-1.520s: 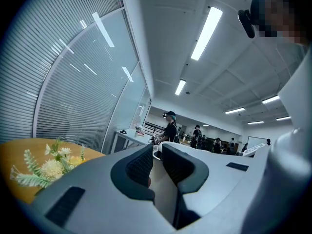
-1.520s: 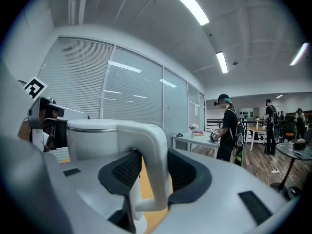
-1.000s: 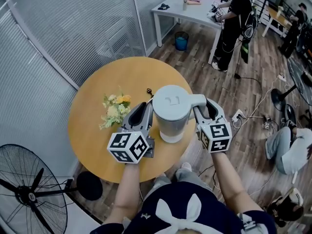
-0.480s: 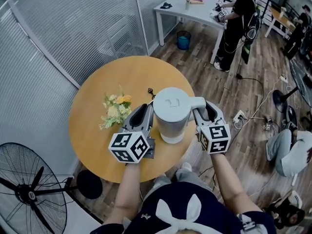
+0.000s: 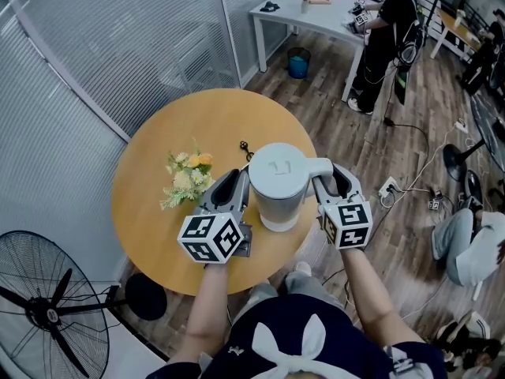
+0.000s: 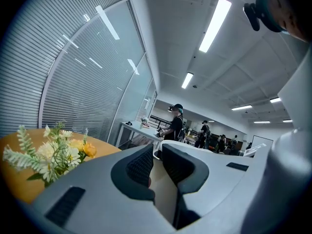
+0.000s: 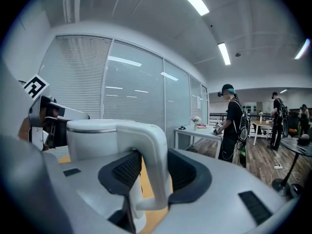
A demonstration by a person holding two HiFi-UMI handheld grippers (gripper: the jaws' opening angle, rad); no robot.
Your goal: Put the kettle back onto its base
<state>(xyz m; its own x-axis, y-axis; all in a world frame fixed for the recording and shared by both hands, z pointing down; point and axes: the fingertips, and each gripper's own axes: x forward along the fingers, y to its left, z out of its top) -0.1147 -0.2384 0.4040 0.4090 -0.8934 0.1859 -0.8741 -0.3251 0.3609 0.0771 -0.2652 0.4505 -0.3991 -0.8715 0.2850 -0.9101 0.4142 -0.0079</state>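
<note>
clamping the kettle's handle (image 7: 152,145), the right gripper (image 7: 151,168) grips the white kettle (image 5: 278,181), which stands by the near edge of the round table (image 5: 154,144). just left of the kettle, the left gripper (image 6: 155,164) has its jaws almost together and empty, with flowers (image 5: 186,178) further left.

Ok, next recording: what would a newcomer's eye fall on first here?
The white plastic kettle, standing near the front edge of the round wooden table, with the right gripper shut on its handle and the left gripper close beside its other side. Next, the small bunch of yellow and white flowers on the table to the kettle's left.
</note>
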